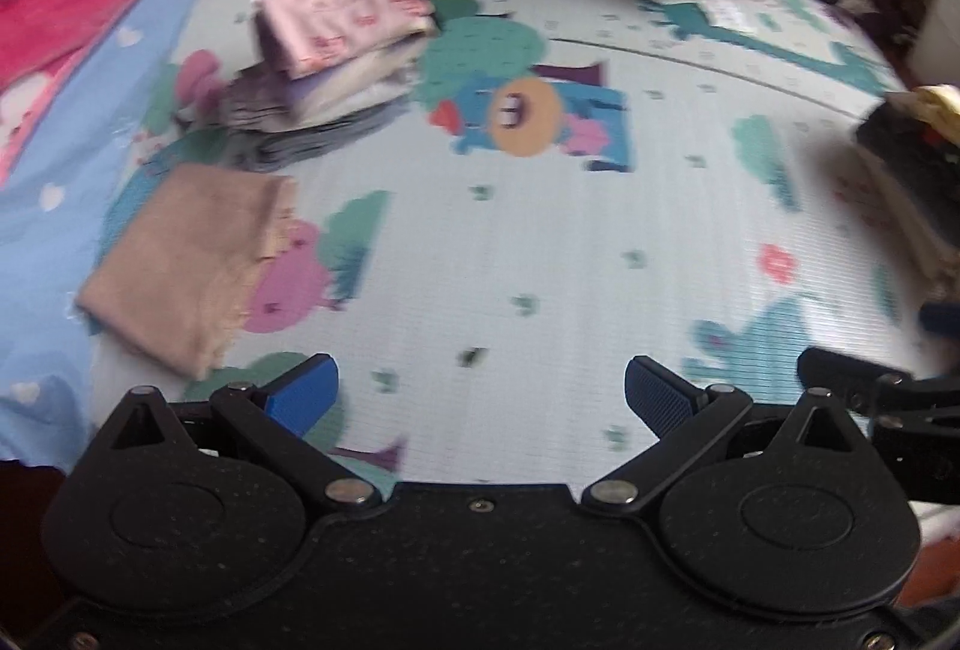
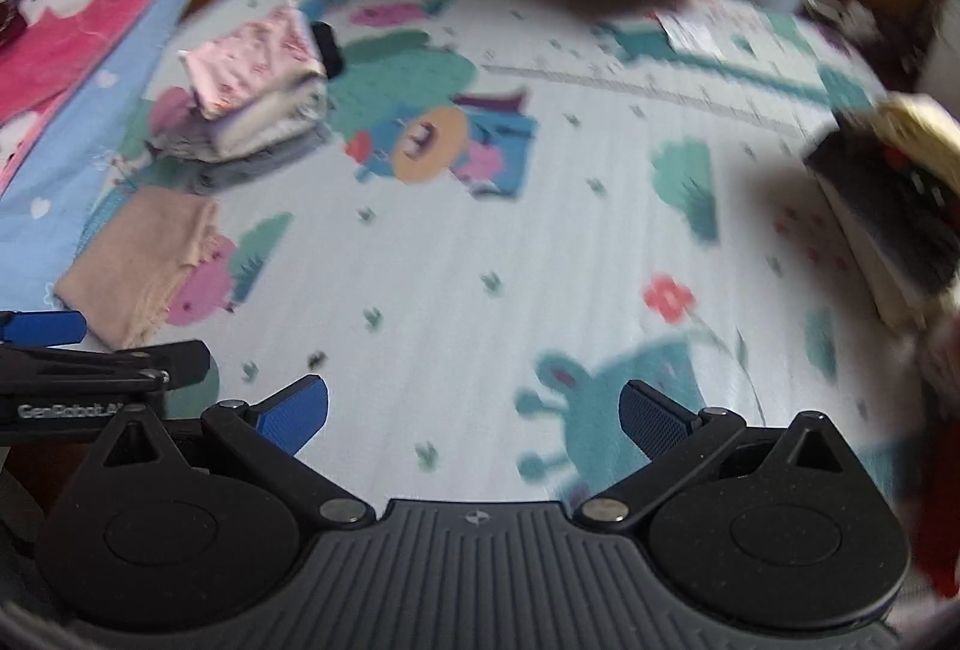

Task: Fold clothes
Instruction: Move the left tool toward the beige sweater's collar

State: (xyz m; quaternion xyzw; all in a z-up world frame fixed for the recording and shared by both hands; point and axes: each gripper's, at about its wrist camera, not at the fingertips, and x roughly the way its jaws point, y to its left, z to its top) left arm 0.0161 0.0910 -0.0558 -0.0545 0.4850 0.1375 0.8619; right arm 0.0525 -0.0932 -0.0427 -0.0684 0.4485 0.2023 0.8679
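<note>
1. Left wrist view: left gripper (image 1: 480, 398) spread wide, empty, above play mat (image 1: 540, 254).
2. Folded beige cloth (image 1: 186, 266) flat at left, just before stack of folded clothes (image 1: 336, 50).
3. Right gripper (image 2: 474, 410) likewise wide, empty; unfolded pile (image 2: 900, 206) at far right.

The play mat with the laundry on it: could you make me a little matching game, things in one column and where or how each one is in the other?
Things:
1. Tan cloth
2. Pink cloth
3. Dark pile
4. Left gripper

Descriptions:
A. on top of the folded stack
B. open, holding nothing
C. folded, lying alone on the mat, nearer than the stack
D. at the mat's right edge, something yellow on top

Pairs: 1-C, 2-A, 3-D, 4-B
</note>
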